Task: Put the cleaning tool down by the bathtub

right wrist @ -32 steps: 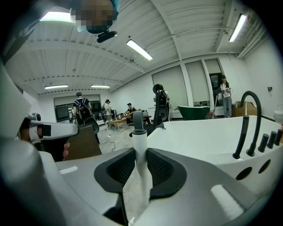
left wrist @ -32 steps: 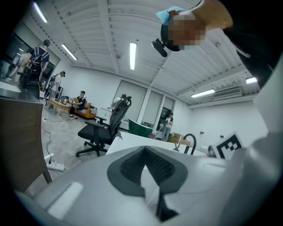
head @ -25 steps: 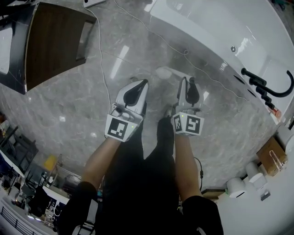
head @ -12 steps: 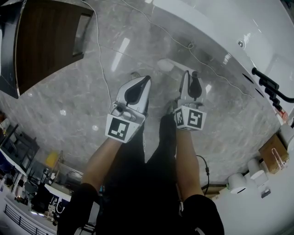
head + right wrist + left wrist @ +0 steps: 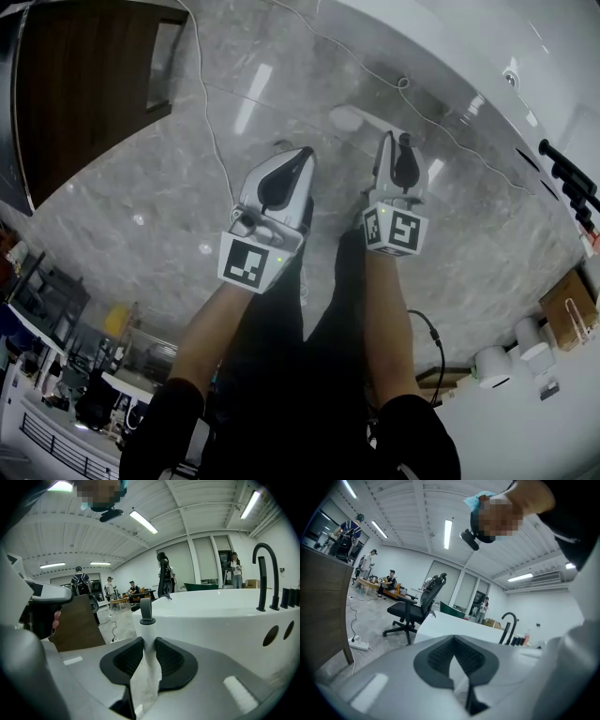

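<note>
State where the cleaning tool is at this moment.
In the right gripper view, the cleaning tool has its white handle clamped by the right gripper, with its grey loop end sticking up in front of the white bathtub.

Grey marble floor w/ white cable, dark wood panel top-left, black office chair in bkgd.

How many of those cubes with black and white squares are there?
2. One cube is on the left gripper, mid-picture in the head view; the other cube is on the right gripper beside it, which grips the cleaning tool. None seems hidden.
</note>
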`<state>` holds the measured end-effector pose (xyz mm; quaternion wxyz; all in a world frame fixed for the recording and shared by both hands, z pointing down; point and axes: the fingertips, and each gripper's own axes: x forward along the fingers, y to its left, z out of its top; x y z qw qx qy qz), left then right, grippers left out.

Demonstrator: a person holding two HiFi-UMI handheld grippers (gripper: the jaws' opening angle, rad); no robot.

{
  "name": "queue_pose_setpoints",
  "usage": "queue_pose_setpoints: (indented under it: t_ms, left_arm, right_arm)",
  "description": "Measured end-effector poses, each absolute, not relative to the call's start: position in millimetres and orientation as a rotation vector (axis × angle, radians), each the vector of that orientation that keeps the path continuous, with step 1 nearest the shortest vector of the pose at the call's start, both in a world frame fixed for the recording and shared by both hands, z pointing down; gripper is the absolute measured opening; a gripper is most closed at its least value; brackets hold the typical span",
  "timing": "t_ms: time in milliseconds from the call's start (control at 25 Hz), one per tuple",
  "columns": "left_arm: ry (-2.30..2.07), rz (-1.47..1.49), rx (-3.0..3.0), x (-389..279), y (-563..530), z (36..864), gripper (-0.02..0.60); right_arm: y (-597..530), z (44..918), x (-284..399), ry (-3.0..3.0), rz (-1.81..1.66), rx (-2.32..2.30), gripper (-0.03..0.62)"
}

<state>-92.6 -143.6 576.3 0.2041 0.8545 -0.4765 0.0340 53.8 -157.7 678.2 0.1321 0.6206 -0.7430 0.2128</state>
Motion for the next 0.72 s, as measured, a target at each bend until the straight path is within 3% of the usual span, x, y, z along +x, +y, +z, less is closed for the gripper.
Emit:
queue_pose_setpoints:
  t_ms: [720]
  left_arm:
    - [-1.31, 0.106, 2.392, -105, -173, 620, 0.008]
  right_arm:
    - [-175, 774, 48, -2.047, 0.678, 1.78, 0.09]
